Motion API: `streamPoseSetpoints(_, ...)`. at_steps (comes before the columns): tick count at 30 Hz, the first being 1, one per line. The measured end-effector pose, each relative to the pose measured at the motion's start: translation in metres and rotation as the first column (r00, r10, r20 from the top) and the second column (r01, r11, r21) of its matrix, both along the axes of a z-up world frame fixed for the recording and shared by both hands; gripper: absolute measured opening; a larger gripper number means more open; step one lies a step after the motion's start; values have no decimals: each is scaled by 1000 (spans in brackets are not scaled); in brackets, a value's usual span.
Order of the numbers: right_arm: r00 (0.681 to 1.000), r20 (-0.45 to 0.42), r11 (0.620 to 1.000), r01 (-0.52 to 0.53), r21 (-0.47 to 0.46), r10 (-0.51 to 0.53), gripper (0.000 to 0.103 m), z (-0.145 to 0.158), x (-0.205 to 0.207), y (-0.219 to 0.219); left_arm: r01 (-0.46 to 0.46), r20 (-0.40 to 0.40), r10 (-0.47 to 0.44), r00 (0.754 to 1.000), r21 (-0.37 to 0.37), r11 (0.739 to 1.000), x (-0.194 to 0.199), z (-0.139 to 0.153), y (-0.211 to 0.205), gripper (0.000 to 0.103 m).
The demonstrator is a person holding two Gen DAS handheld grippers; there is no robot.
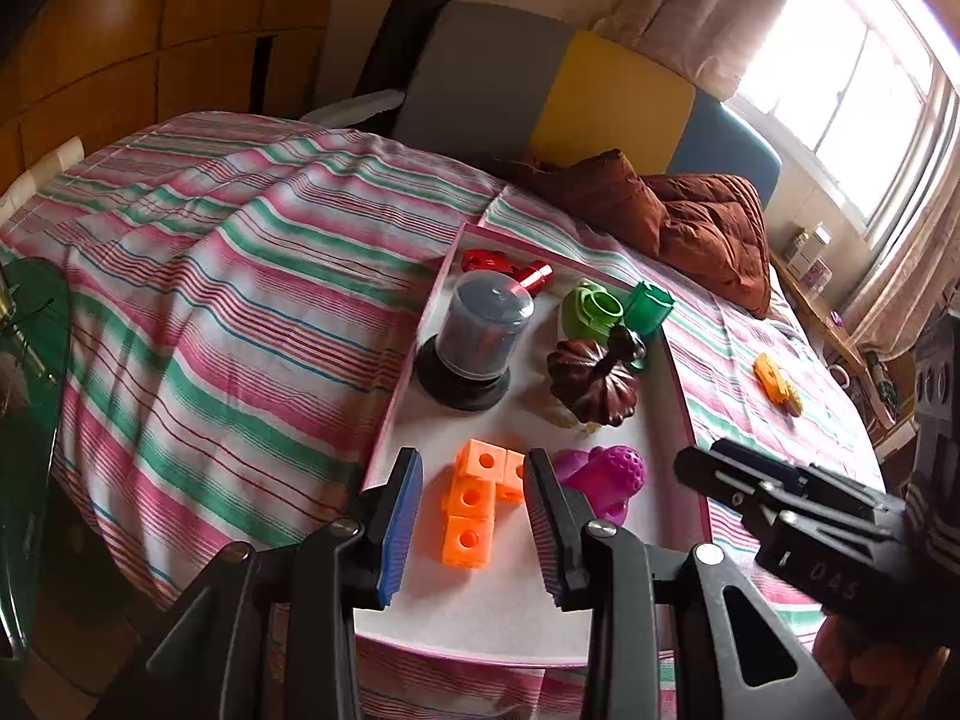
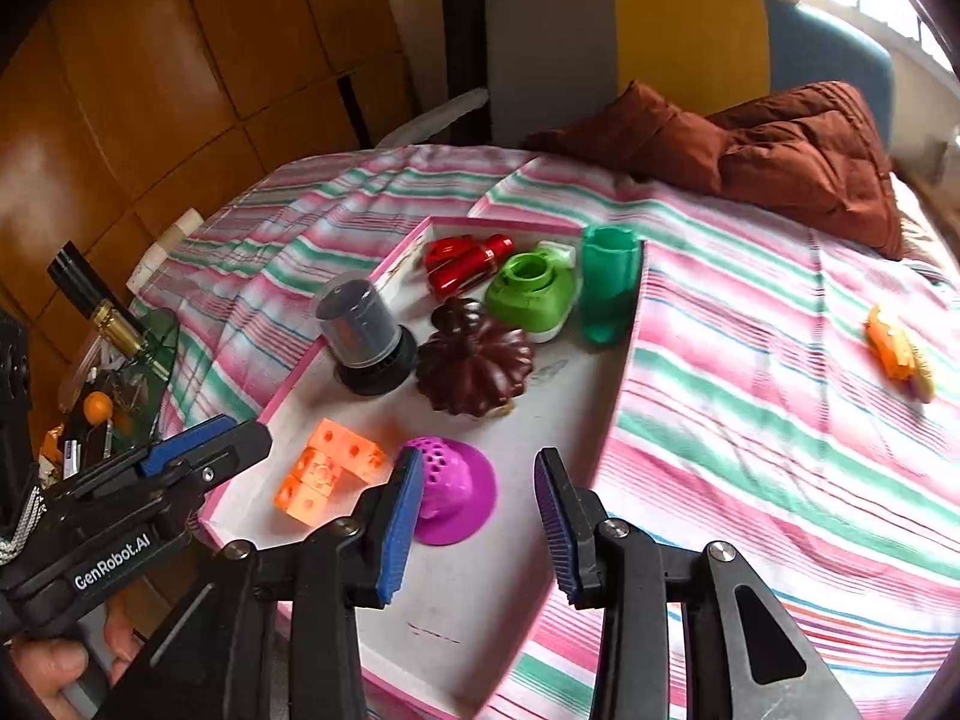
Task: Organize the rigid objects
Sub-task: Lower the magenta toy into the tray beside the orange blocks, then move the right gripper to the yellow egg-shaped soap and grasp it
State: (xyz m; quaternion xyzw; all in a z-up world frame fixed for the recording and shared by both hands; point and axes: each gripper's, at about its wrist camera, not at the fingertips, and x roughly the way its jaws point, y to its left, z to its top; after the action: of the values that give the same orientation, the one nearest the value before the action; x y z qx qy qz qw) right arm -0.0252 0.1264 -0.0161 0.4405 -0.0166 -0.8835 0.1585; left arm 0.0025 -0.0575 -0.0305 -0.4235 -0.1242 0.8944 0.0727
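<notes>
On the striped bed, a pink-rimmed tray [image 2: 624, 360] gathers the sorted toys; one orange toy [image 2: 897, 351] lies well apart (presumably next). Left tongs [image 1: 474, 525] and right tongs [image 2: 477, 516] hover released, empty, above the tray's near end.

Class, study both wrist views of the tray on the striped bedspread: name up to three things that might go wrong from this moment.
1. The tray lies on soft, rumpled bedding, so pressing on it may tilt it and slide the toys.
2. The left gripper is open around the orange cubes, with the purple toy just beyond one finger; closing could nudge it.
3. The orange toy lies outside the tray and might be overlooked.
</notes>
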Motion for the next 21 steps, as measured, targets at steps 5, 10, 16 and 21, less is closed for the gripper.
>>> streamPoseSetpoints(5,999,-31,999,33,38,-32,40,5,3,11,28,-18,-29,999,-15,999,3,2,8,35)
streamPoseSetpoints(10,996,-43,996,74,47,-72,40,8,3,29,45,-28,-46,999,-21,999,4,3,13,35)
streamPoseSetpoints(16,991,-29,990,129,63,-127,40,5,2,54,76,-62,-79,995,-51,996,9,6,23,35)
streamPoseSetpoints(21,986,-14,983,166,72,-166,40,-3,0,76,114,-88,-120,989,-73,991,15,9,33,35)
